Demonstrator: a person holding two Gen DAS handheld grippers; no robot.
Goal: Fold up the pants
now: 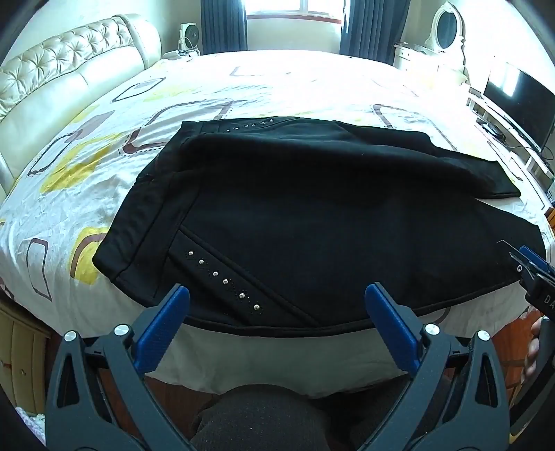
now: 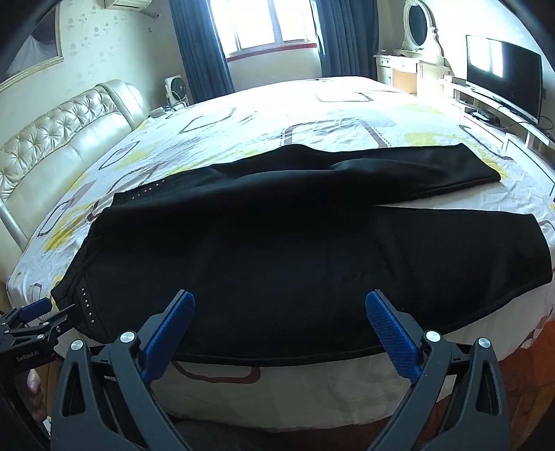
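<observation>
Black pants with rows of silver studs lie flat on the bed, waistband to the left, legs running right; they also show in the right wrist view. The far leg lies partly over the near one. My left gripper is open and empty, hovering at the pants' near hem by the studded pocket. My right gripper is open and empty, at the near edge further along the leg. The right gripper shows at the left view's right edge; the left gripper shows at the right view's left edge.
The bed sheet is white with yellow and brown shapes. A padded cream headboard stands at the left. A TV on a white stand and a dresser with an oval mirror are at the right. A window with blue curtains is beyond.
</observation>
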